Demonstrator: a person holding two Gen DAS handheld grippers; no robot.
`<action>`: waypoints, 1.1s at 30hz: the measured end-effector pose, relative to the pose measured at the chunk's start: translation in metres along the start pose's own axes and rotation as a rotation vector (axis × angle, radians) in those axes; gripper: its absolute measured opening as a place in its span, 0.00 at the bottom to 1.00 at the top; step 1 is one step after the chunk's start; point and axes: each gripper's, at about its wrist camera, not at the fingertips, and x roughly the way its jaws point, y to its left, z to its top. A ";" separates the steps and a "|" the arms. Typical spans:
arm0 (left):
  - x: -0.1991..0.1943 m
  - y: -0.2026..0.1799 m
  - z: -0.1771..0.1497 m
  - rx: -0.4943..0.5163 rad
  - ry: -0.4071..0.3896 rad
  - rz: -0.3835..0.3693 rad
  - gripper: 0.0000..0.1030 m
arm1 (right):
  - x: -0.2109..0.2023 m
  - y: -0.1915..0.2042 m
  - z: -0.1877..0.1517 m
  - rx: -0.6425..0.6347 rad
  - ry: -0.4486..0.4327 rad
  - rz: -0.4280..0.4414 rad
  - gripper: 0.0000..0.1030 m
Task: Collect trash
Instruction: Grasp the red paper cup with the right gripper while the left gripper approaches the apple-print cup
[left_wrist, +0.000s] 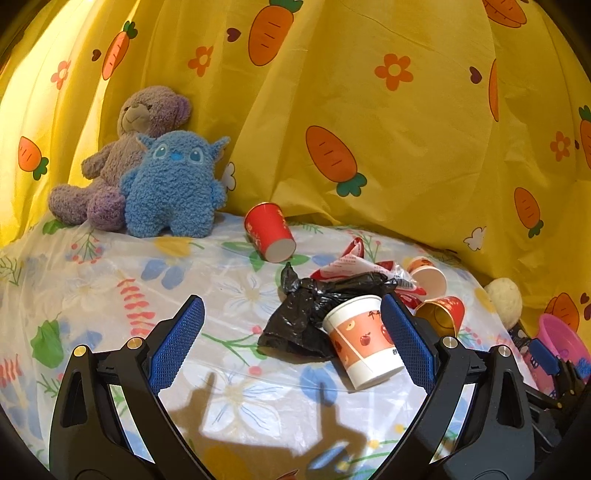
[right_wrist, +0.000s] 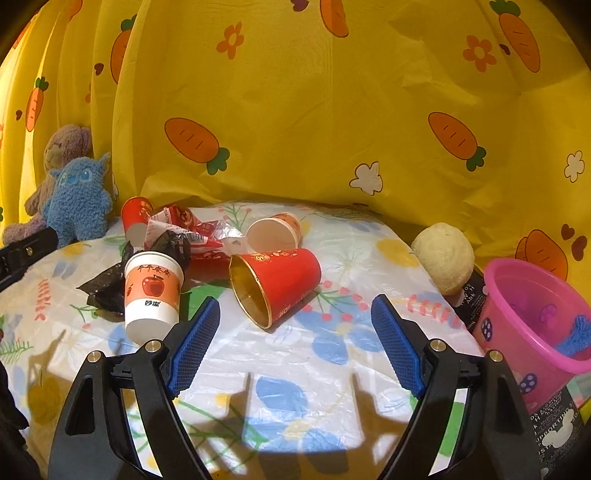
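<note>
Trash lies on a flower-print sheet (right_wrist: 332, 369). My right gripper (right_wrist: 295, 306) is open, with nothing between its fingers. A red cup with gold lining (right_wrist: 284, 280) lies on its side just ahead of it. My left gripper (left_wrist: 291, 306) is open too. A white and orange apple cup (left_wrist: 364, 339) leans on a black plastic bag (left_wrist: 295, 321) close to its right finger. Behind these lie a crumpled red and white wrapper (left_wrist: 351, 266), an orange and white cup (left_wrist: 428, 275) and another red cup (left_wrist: 269, 232).
A pink bucket (right_wrist: 517, 325) with something blue inside stands at the right, beside a cream plush ball (right_wrist: 443, 258). A blue plush toy (left_wrist: 173, 184) and a teddy bear (left_wrist: 140, 122) sit at the back left. A yellow carrot-print curtain (left_wrist: 369, 110) closes off the back.
</note>
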 end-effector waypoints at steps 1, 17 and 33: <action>0.003 -0.002 0.001 0.001 0.002 0.001 0.92 | 0.007 0.004 0.001 -0.006 0.010 -0.006 0.76; 0.036 -0.023 -0.018 0.053 0.030 -0.111 0.92 | 0.086 0.016 0.011 -0.025 0.180 -0.012 0.29; 0.048 -0.037 -0.031 0.079 0.106 -0.201 0.92 | 0.072 -0.002 0.012 0.055 0.100 0.015 0.04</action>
